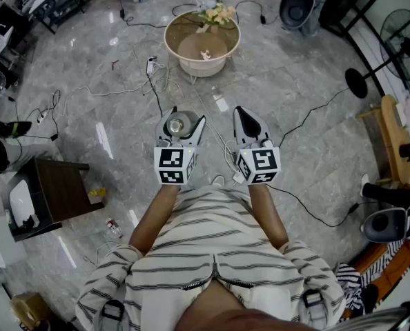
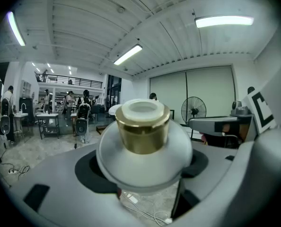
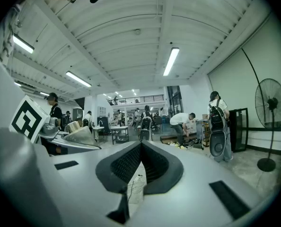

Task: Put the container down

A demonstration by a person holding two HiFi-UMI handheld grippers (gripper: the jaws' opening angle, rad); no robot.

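Frosted white glass with a gold collar: that is the container [image 1: 177, 123], a bulb-shaped little bottle with a pale cap.

Head view. The left gripper [image 1: 184, 118] holds the container out in front of the person's striped shirt, over grey marble floor [image 1: 295, 81] strewn with cables. Nothing solid lies directly below it. The right gripper [image 1: 243, 113] is just beside the left and level with it, carrying nothing. A round table [image 1: 169, 47] with flowers [image 1: 217, 12] stands well ahead of both.

Left gripper view. The container [image 2: 143, 141] sits between the jaws, and the dark pads [image 2: 89, 170] press its wide belly from both sides. The jaws stand far apart only because the body is broad, so this is a firm grip. The gold collar [image 2: 143, 131] points away from the camera, toward the room. The container's base is hidden behind its own bulge, so I cannot say for certain that it is clear of everything, though floor and loose cable show in the gap beneath.

Right gripper view. The right gripper [image 3: 139, 167] has its ribbed pads drawn together with nothing between them. The container [image 3: 81, 136] shows off to the left in the other tool.

Progress, as judged: the put-down has not begun. The container is held aloft and gripped. Left to do: carry it to a surface, probably the round table, lower it until the base rests, then release.
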